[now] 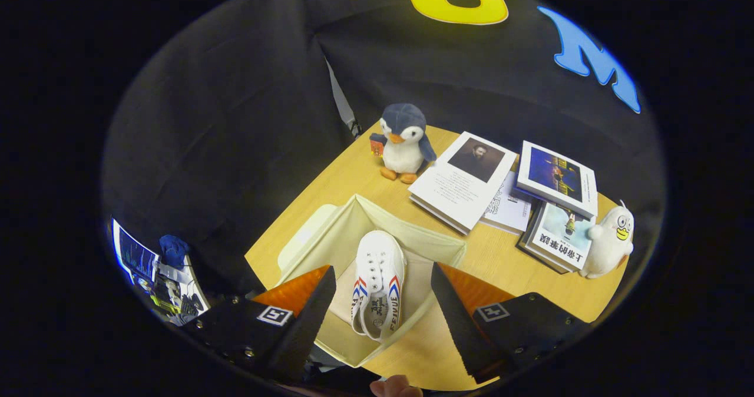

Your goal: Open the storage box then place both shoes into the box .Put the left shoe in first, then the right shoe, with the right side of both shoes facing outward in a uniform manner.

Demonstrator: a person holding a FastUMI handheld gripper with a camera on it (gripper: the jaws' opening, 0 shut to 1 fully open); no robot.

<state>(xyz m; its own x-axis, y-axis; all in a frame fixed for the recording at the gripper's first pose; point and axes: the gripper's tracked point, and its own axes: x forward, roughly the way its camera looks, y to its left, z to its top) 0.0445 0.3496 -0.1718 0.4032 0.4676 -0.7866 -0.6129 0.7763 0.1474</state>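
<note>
Gripper view: the gripper hangs with fingers wide apart above the box. One shoe inside might tip if bumped.

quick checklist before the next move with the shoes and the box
1. Box open: ok. The storage box stands open on the table, its lid lying beside it.
2. One shoe in the box: ok. A white shoe rests inside, between the fingers in the view.
3. Is it the left shoe, right side outward: cannot tell.
4. Gripper free: ok. Its fingers stand wide apart above the box, touching nothing.
5. Second shoe located: cannot tell from this view.
6. Clutter clear of the box: ok. The penguin toy, books and white duck toy sit beyond it, apart.
</note>
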